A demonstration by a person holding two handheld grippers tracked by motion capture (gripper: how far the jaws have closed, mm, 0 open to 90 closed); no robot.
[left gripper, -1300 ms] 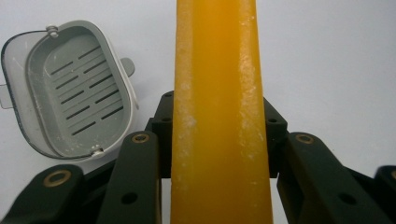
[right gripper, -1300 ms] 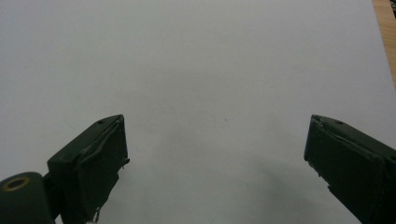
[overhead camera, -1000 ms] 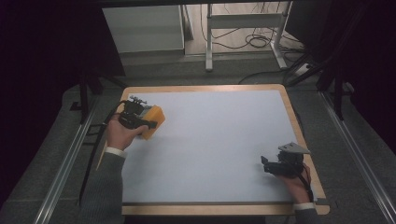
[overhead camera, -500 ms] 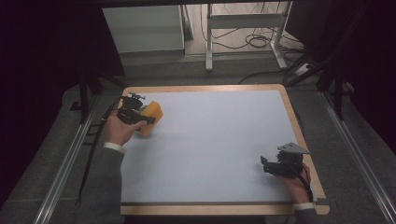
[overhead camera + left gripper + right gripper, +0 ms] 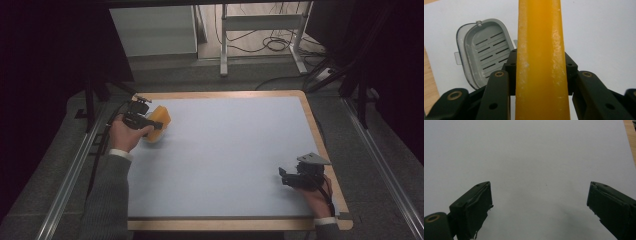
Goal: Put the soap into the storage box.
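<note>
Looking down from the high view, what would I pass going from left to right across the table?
Left gripper clamping an orange block → bare stretch of the pale blue table → right gripper, jaws open.

Yellow block (image 5: 541,62) waxy-smooth, white-dusted; slotted tray (image 5: 485,50) grey matt plastic; table (image 5: 240,150) matt, wood-rimmed.

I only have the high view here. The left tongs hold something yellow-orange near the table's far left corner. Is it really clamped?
Observer: Yes, the left tongs press both flat sides of the yellow-orange block.
Operator: Anything beneath it?
Observer: A grey slotted tray lies on the white table surface, just beyond the block.
Operator: And the right tongs?
Observer: The right tongs stand wide open, nothing between them.
</note>
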